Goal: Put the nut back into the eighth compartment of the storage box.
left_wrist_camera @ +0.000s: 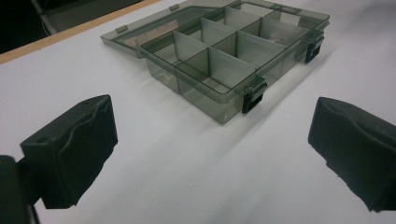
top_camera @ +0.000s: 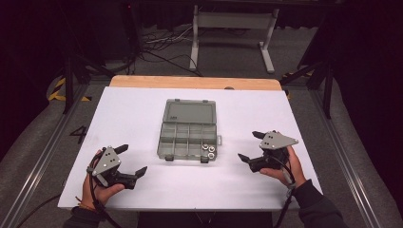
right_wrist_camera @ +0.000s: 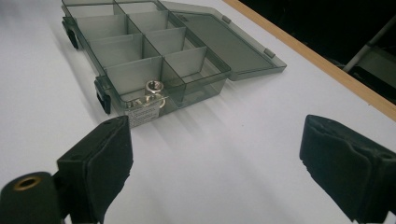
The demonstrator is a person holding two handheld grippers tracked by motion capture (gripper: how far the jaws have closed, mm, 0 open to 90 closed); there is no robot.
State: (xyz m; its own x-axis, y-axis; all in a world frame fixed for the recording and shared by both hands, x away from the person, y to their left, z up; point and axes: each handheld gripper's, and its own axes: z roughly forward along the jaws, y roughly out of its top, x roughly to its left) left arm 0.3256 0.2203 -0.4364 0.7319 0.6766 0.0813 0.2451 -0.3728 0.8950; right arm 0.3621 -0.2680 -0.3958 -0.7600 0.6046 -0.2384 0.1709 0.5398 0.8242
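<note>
The smoky transparent plastic compartment box point(top_camera: 188, 134), lid open, lies mid-table between both tongs, long axis running away from the person. Its metal nuts point(top_camera: 209, 150) sit in the near-right compartment, nearer the right gripper point(top_camera: 251, 146). The left gripper point(top_camera: 131, 159) is released too, both empty.
</note>
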